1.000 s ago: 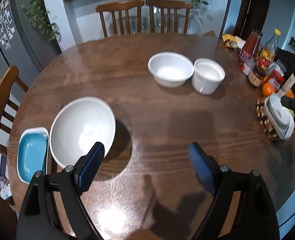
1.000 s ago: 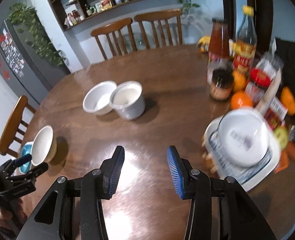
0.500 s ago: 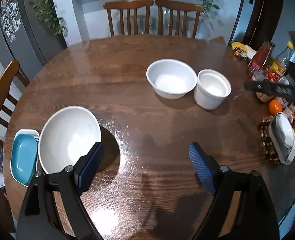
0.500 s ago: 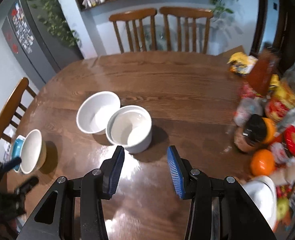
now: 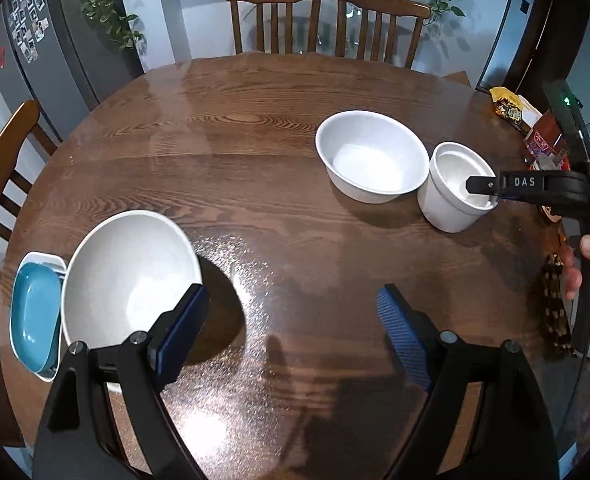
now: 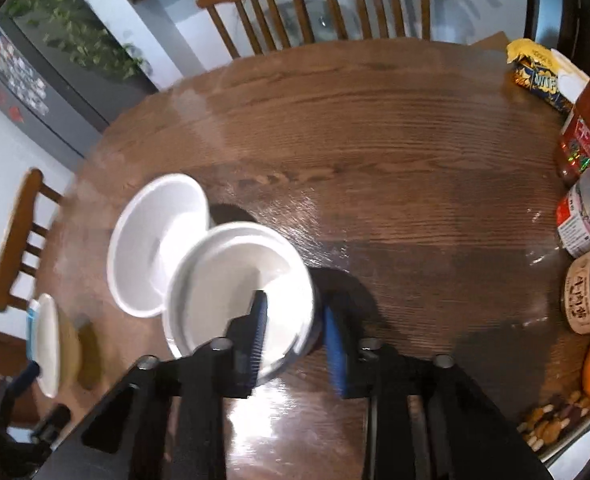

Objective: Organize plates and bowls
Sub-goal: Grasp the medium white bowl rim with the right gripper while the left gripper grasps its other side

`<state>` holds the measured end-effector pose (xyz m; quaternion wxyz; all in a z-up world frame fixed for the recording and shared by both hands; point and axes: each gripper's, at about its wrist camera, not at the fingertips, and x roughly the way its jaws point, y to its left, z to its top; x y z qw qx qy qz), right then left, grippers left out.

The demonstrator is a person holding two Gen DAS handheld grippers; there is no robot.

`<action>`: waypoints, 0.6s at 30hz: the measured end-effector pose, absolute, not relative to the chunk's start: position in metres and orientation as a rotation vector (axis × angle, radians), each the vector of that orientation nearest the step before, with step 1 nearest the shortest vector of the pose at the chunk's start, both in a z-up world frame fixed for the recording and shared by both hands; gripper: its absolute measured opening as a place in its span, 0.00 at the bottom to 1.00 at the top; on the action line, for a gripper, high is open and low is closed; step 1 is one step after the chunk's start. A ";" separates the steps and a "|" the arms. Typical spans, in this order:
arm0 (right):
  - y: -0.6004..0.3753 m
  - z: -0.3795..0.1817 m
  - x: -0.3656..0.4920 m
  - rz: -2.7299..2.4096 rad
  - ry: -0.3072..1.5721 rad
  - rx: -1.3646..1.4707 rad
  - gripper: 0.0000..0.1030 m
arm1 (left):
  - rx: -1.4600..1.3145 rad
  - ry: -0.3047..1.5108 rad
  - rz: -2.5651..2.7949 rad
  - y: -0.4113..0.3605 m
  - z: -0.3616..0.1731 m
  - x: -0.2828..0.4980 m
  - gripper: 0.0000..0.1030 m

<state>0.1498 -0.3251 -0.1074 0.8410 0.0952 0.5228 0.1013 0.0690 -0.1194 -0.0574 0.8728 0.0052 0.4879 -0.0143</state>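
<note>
The right gripper (image 6: 295,320) has just been closing and pinches the deep white cup's (image 6: 231,280) near wall. The wide bowl (image 6: 155,248) touches it just left. The left gripper (image 5: 291,320) hangs open, empty.

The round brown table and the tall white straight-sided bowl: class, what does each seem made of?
Round brown table: wood or wood veneer by its visible grain, with a glossy finish that reflects glare. Tall white straight-sided bowl: probably glazed ceramic, with smooth thick white walls.
</note>
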 end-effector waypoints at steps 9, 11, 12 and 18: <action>-0.318 -0.109 0.128 0.266 1.136 0.202 0.16 | 0.029 1.042 -0.072 -0.131 -0.069 0.075 0.83; -0.309 -0.110 0.117 0.294 1.144 0.200 0.16 | 0.024 1.045 -0.078 -0.131 -0.071 0.075 0.83; -0.306 -0.111 0.114 0.303 1.149 0.198 0.16 | 0.019 1.047 -0.080 -0.132 -0.071 0.075 0.83; -0.284 -0.114 0.086 0.376 1.170 0.203 0.16 | 0.012 1.048 -0.094 -0.132 -0.075 0.074 0.83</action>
